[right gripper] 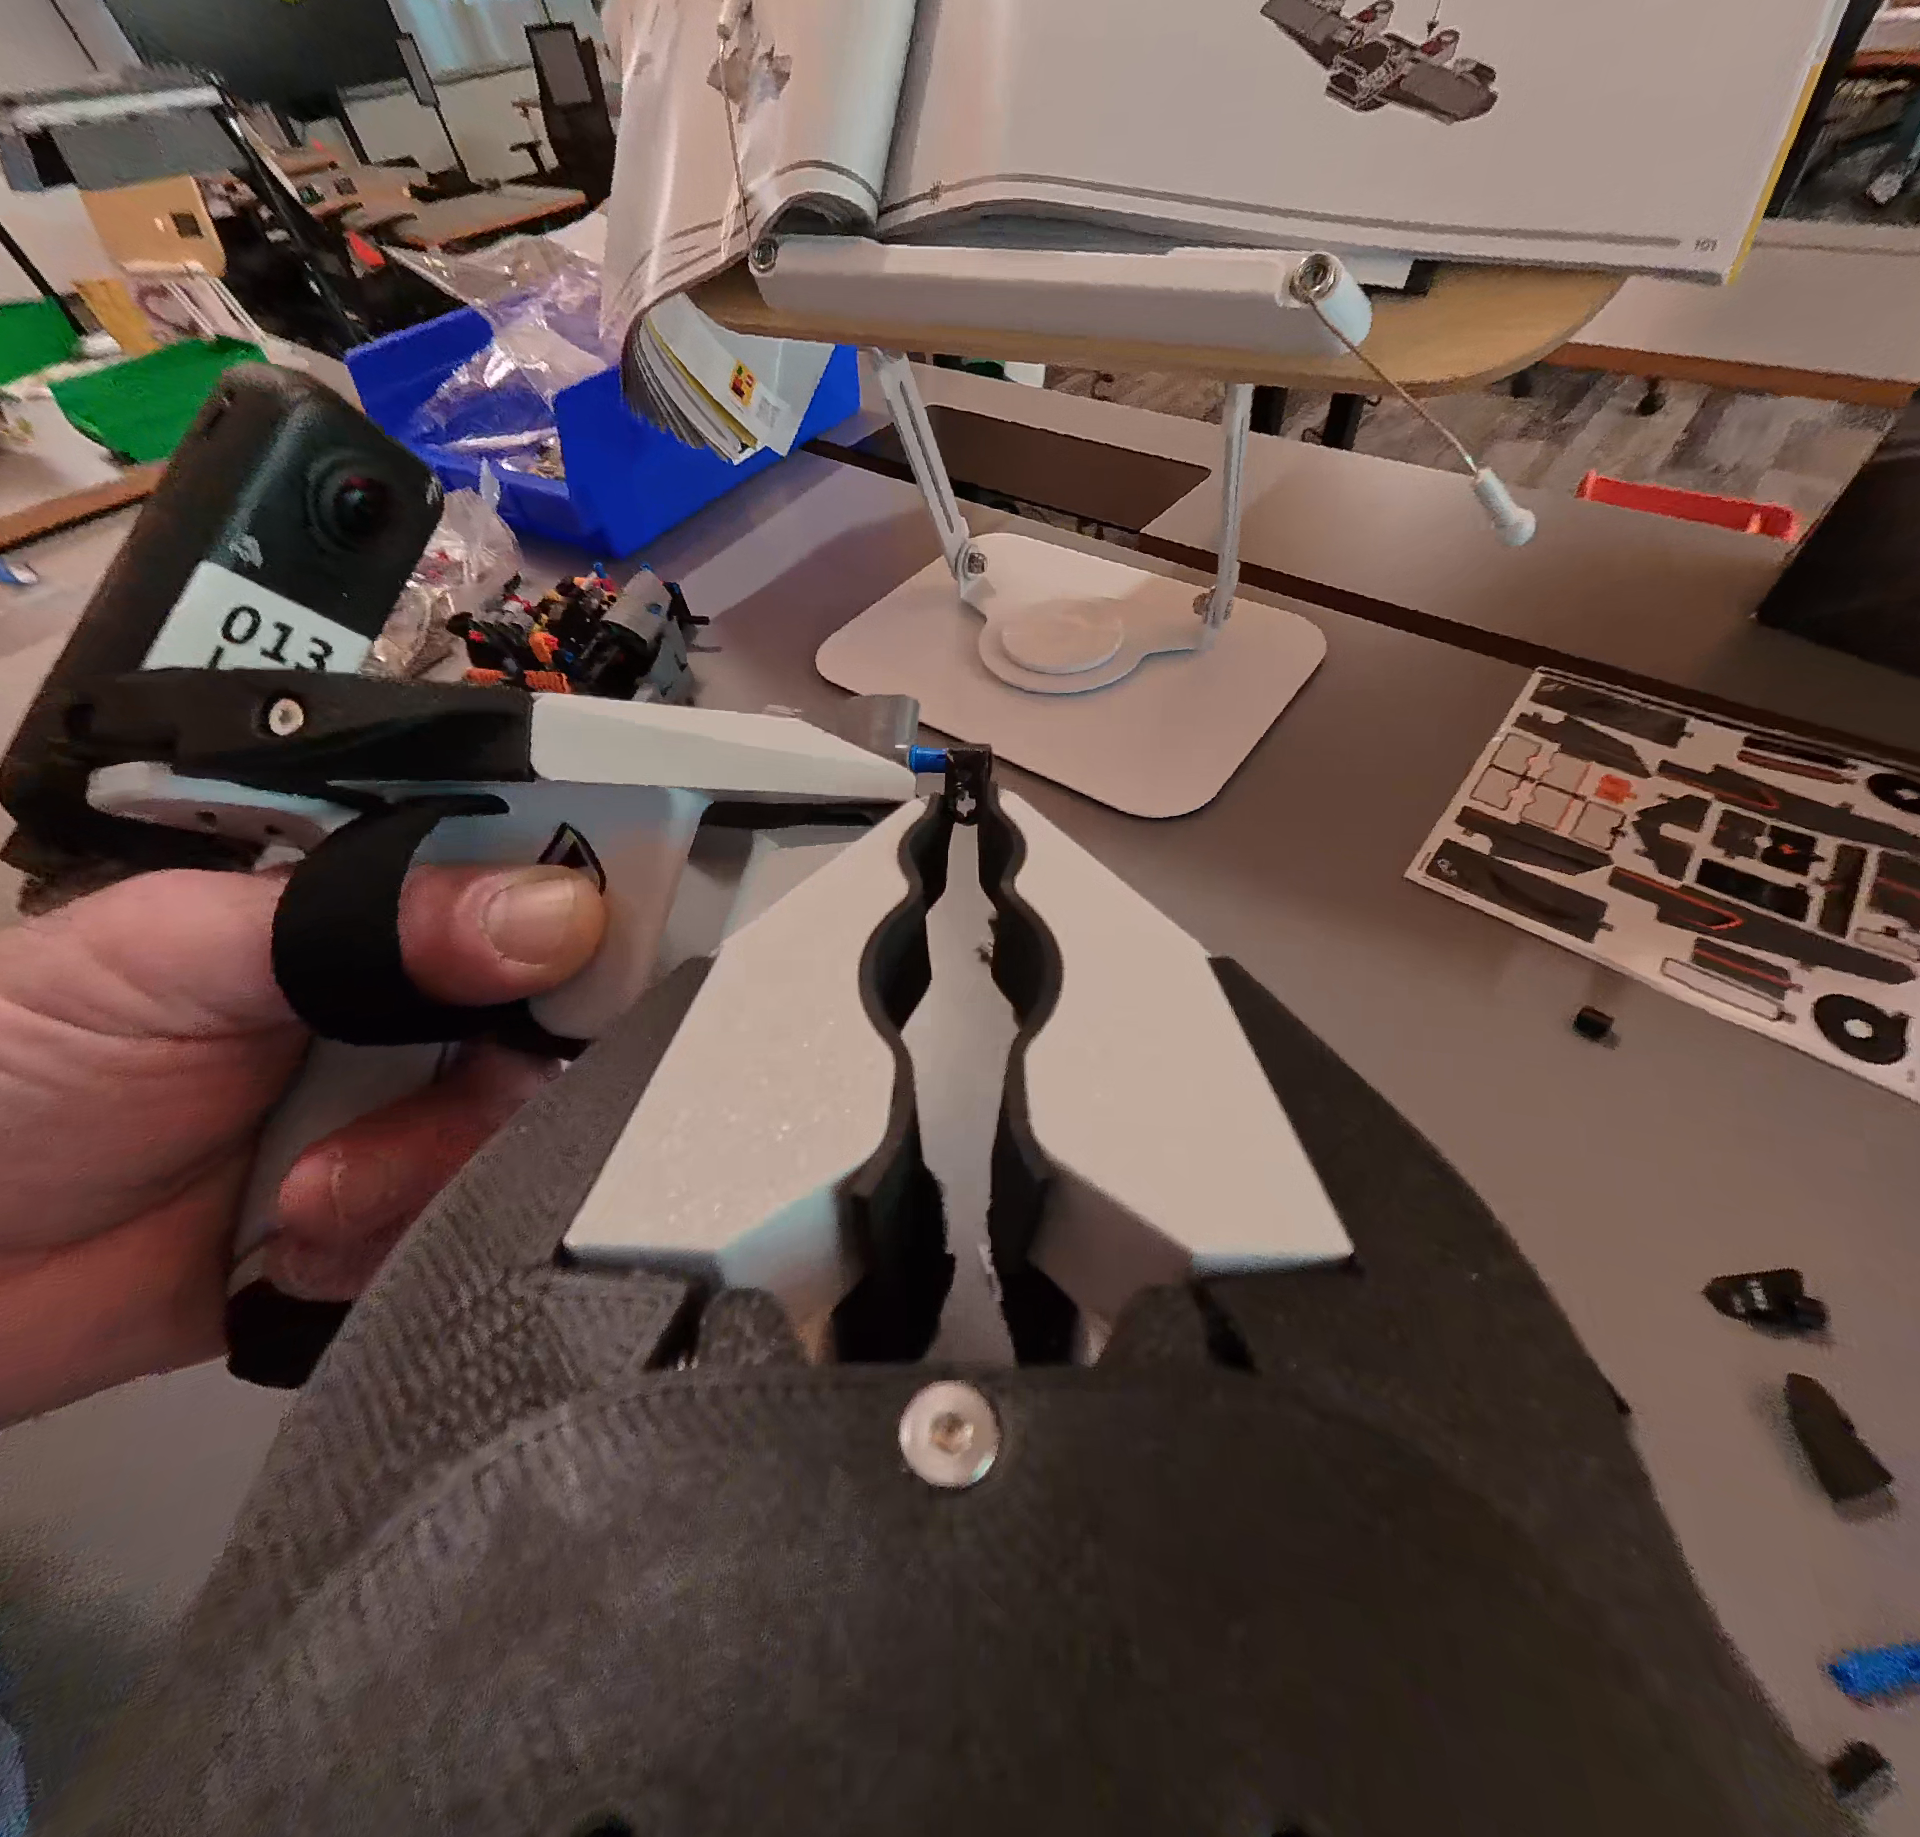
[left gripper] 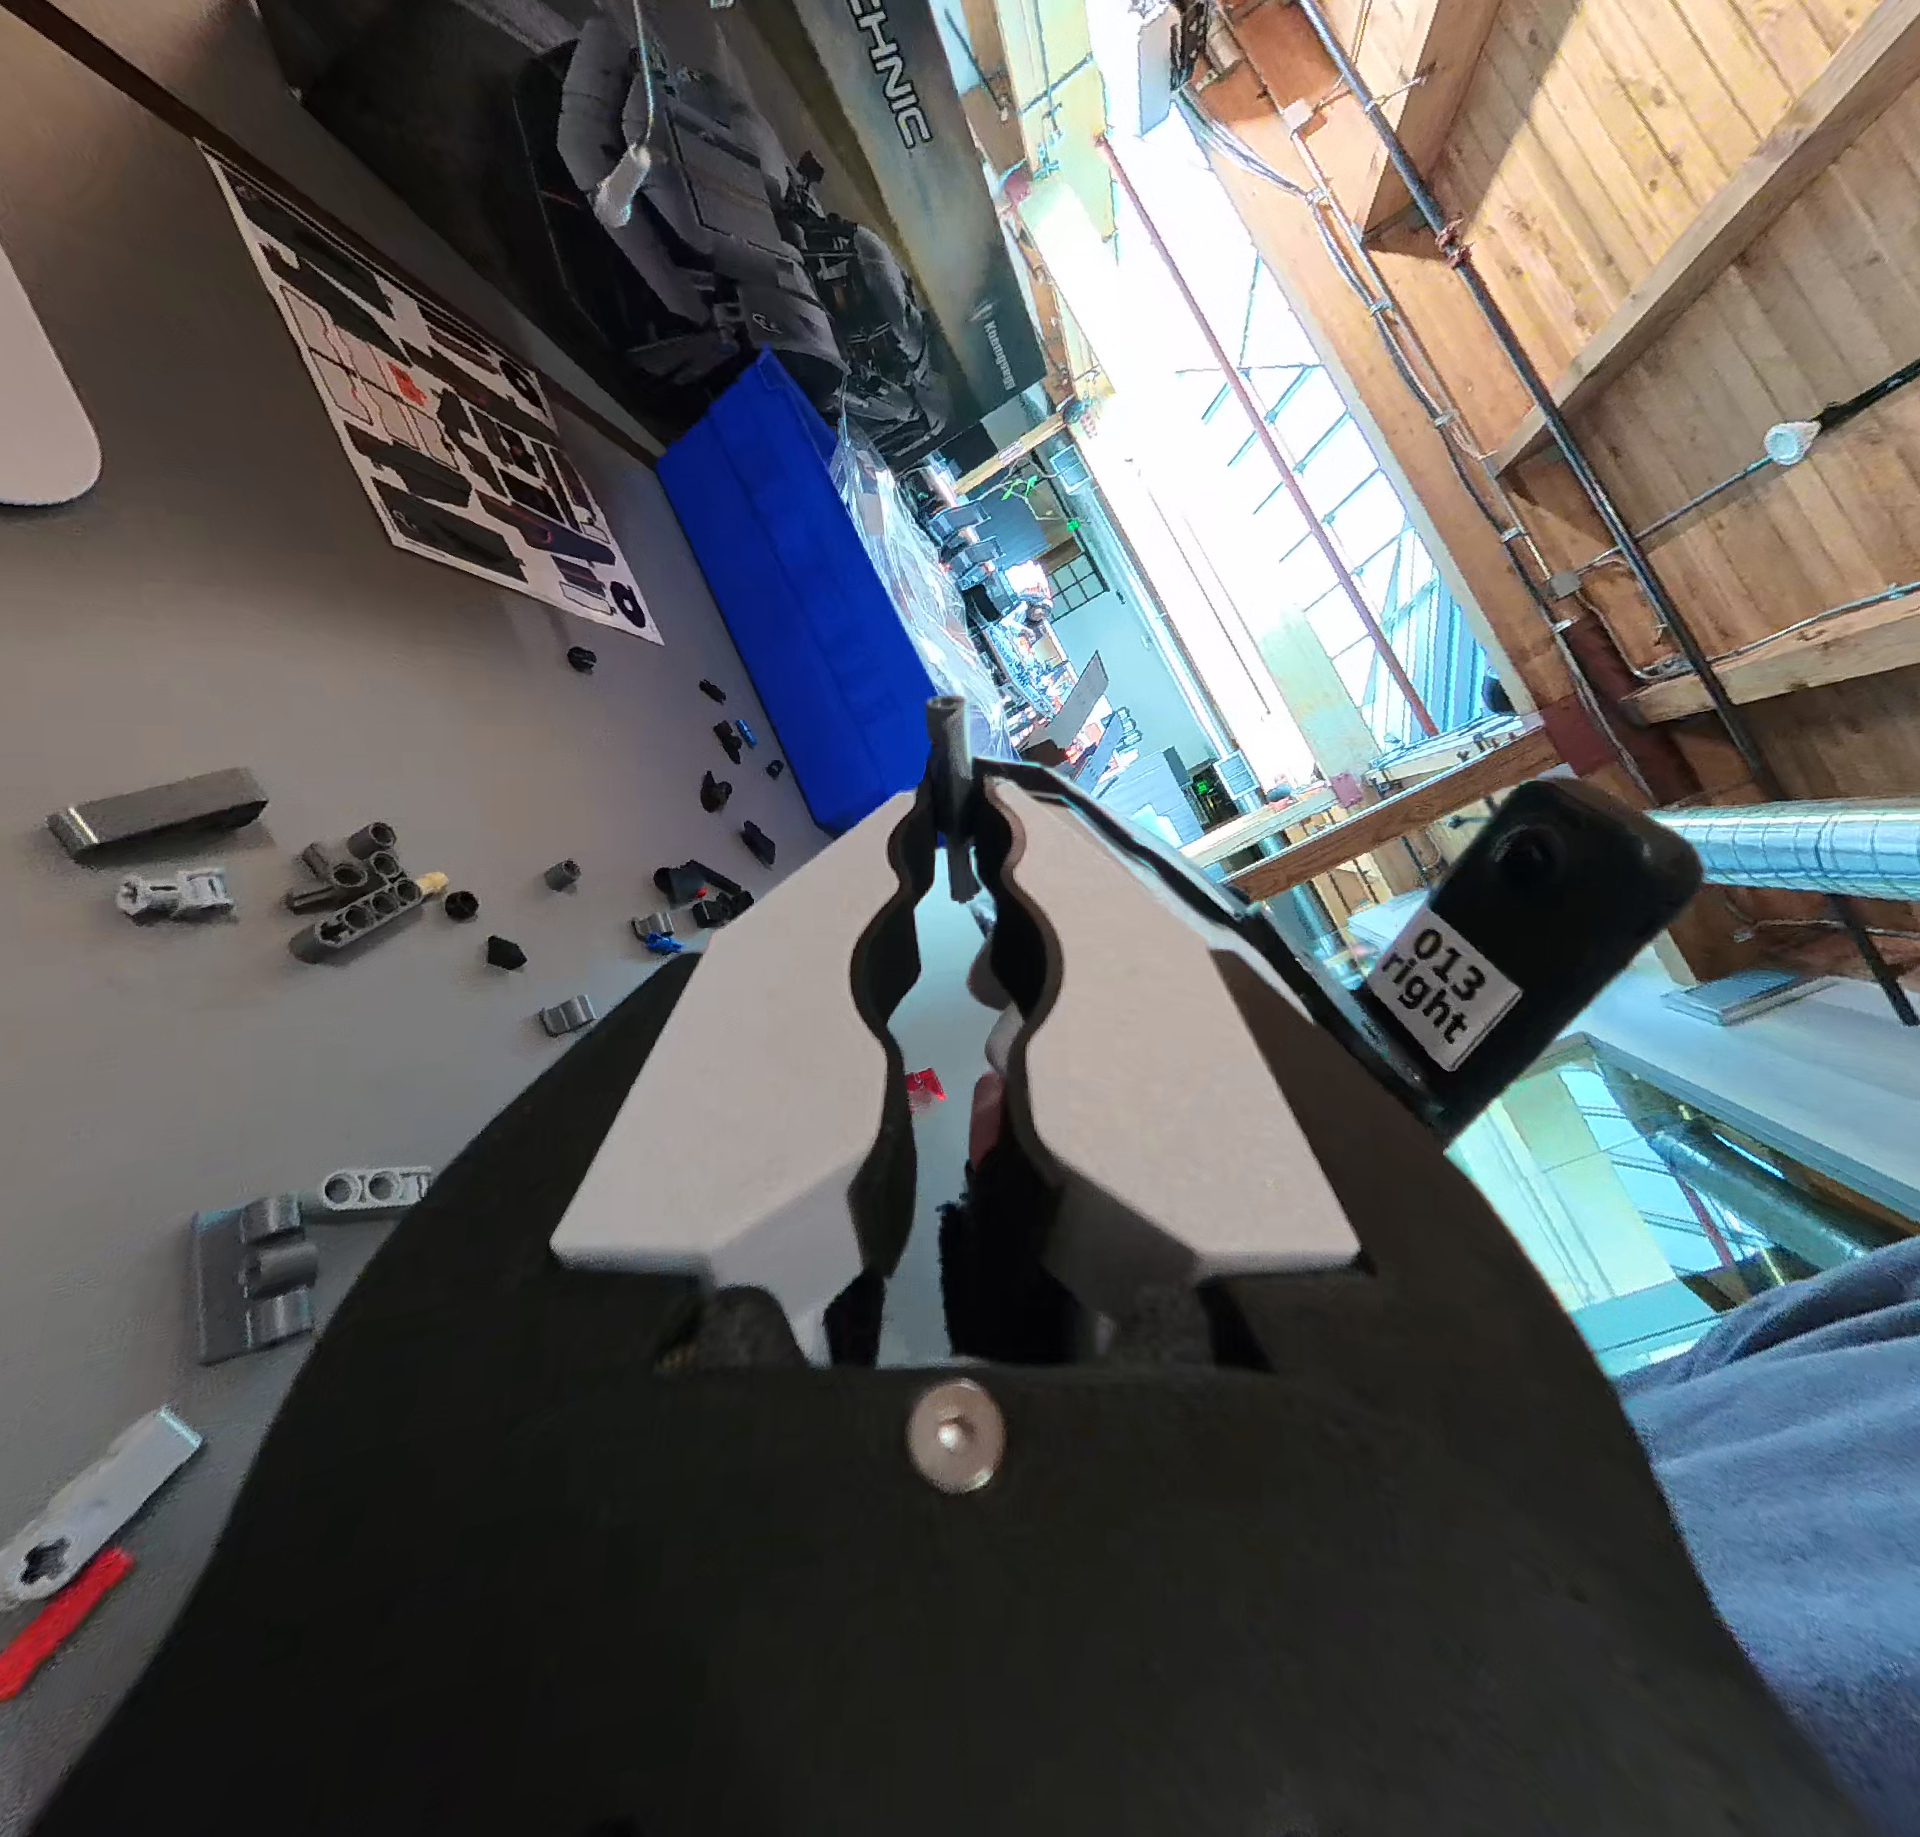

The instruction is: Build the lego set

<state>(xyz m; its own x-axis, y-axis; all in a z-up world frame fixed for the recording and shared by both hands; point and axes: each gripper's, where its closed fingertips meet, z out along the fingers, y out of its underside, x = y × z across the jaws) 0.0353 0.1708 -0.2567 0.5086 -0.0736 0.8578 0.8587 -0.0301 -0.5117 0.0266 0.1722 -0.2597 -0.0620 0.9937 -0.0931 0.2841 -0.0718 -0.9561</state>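
My left gripper [left gripper: 954,821] is shut on a small blue pin [right gripper: 925,759], which sticks out of its tip. My right gripper [right gripper: 964,805] is shut on a small black connector [right gripper: 971,771]. Both are held up above the grey table. In the right wrist view the left gripper [right gripper: 902,764] comes in from the left, held by a person's hand [right gripper: 156,1060], and the pin's end touches the connector's side. In the left wrist view the connector [left gripper: 948,743] stands just past my fingertips, and the right gripper's body [left gripper: 1558,883] is at the right.
Several loose grey and black parts [left gripper: 353,894] lie on the table [left gripper: 312,1039]. A sticker sheet [right gripper: 1683,852], a blue bin [left gripper: 790,582], a partly built model [right gripper: 582,634] and the set's box [left gripper: 727,229] are around. An instruction book [right gripper: 1247,73] sits on a white stand [right gripper: 1070,665]. The grippers are tip to tip, or close to it. The partly built model [right gripper: 582,634] is about equally far from each gripper, around 30 centimetres.
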